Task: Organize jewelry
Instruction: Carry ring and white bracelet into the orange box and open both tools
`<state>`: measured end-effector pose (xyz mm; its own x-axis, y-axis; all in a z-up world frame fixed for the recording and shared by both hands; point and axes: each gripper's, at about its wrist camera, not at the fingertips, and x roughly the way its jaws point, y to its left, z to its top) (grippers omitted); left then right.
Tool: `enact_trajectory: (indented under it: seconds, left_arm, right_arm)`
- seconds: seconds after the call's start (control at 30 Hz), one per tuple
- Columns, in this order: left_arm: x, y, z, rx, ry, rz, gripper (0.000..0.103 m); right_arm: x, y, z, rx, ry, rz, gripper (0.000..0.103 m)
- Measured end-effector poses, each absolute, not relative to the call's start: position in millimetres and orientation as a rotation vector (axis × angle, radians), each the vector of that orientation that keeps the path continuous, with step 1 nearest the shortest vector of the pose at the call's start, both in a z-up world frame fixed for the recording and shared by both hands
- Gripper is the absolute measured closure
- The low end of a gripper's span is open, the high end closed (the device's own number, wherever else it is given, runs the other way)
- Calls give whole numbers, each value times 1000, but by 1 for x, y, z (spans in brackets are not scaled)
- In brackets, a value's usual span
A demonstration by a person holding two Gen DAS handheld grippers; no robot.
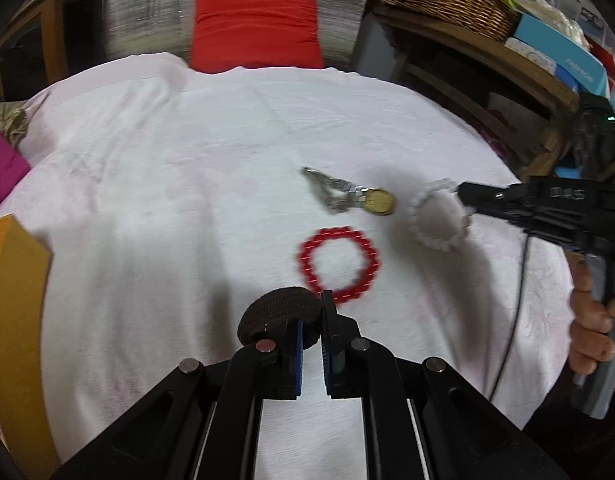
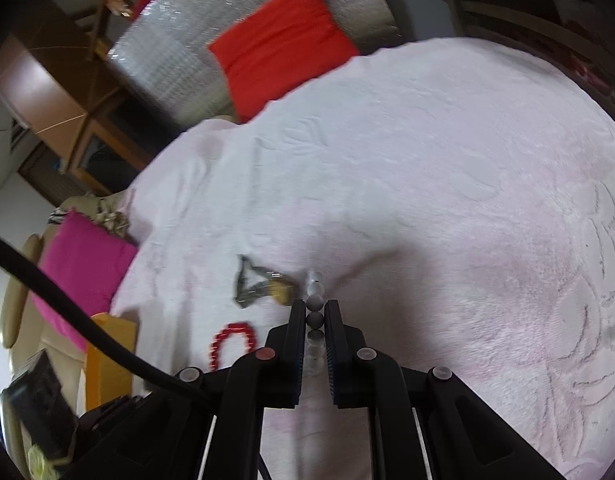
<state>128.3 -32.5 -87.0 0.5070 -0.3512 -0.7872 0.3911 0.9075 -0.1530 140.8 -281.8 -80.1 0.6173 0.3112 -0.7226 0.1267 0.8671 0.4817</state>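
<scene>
Right jaws around white bracelet [image 2: 315, 320]

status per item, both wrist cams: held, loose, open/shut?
left gripper: jaws shut on the brown band
brown band: gripped at its edge, off the cloth
right gripper: jaws shut on the white bead bracelet
white bead bracelet: pinched at one side
red bead bracelet: loose, flat on the cloth
watch: loose on the cloth, strap folded
</scene>
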Motion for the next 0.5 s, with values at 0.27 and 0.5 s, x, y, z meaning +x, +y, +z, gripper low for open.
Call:
enact_trajectory:
  seconds: [0.27, 0.5]
  left_arm:
    - [131, -15, -90, 57, 946, -372, 95]
    - [128, -9, -85, 84, 927, -327, 95]
  right_arm:
    - [132, -259, -66, 486, 857, 187, 92]
    - [127, -248, -55, 470, 818, 239, 92]
